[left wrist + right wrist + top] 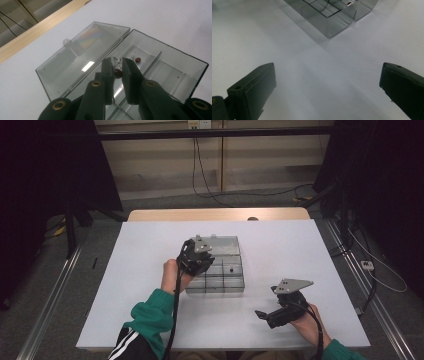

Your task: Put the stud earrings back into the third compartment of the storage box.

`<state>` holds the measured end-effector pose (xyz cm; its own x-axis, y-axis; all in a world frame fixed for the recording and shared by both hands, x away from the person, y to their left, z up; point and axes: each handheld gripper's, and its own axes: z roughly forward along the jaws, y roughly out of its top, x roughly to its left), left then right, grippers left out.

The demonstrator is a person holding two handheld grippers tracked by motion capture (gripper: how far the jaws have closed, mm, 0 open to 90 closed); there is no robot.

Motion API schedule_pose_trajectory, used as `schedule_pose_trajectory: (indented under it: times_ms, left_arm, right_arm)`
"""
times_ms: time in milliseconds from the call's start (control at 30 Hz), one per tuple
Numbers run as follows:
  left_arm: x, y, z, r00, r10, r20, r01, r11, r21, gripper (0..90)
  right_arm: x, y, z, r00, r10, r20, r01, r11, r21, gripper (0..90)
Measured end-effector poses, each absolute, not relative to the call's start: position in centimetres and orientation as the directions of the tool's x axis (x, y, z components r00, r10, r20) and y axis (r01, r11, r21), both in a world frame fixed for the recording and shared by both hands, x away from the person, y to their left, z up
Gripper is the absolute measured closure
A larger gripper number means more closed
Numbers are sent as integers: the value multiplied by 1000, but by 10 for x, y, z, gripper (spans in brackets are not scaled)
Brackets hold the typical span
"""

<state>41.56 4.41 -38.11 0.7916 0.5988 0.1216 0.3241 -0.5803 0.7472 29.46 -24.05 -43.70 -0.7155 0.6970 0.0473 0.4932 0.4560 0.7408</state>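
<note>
From the high view, my left hand-held gripper (204, 254) hangs over the clear compartment box (235, 279) that sits at the middle of the white worktop (150, 270), its lid folded open toward 12 o'clock. My right hand-held gripper (267, 312) rests low on the worktop at about 4 o'clock from the box, well apart from it, pointing toward 9 o'clock.

In the left gripper view, my left hand-held gripper (118, 72) has its jaws drawn narrow, pinching a small dark red bead (117, 73) between the tips. It hovers above one compartment of the box (195, 72). A second red bead (138, 60) lies on the floor of that compartment, just beyond my jaw tips at about 1 o'clock, with a tiny clear or silvery bit (117, 60) near it that I cannot identify. The open lid (82, 55) lies flat at 10 o'clock, a small round knob on its far edge.

In the right gripper view, my right hand-held gripper (327, 87) stands wide with nothing between its jaws, bare worktop beneath and a corner of the box (329, 22) at 12 o'clock.

I judge the sorting is partly done: one bead is already in the compartment, one is in my grip above it and has yet to be released. Whether more beads wait elsewhere I cannot tell.
</note>
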Motion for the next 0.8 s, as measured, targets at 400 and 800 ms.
schedule_pose_trajectory:
  times_ms: [400, 800]
  left_arm:
    - [420, 20, -390, 800, 588, 120, 328, -596, 733, 804]
    - [427, 2, -403, 809, 579, 106, 351, -618, 704, 802]
  right_arm:
    - [294, -241, -436, -713, 700, 46, 493, 454, 742, 8]
    - [293, -240, -436, -719, 694, 37, 483, 460, 745, 9]
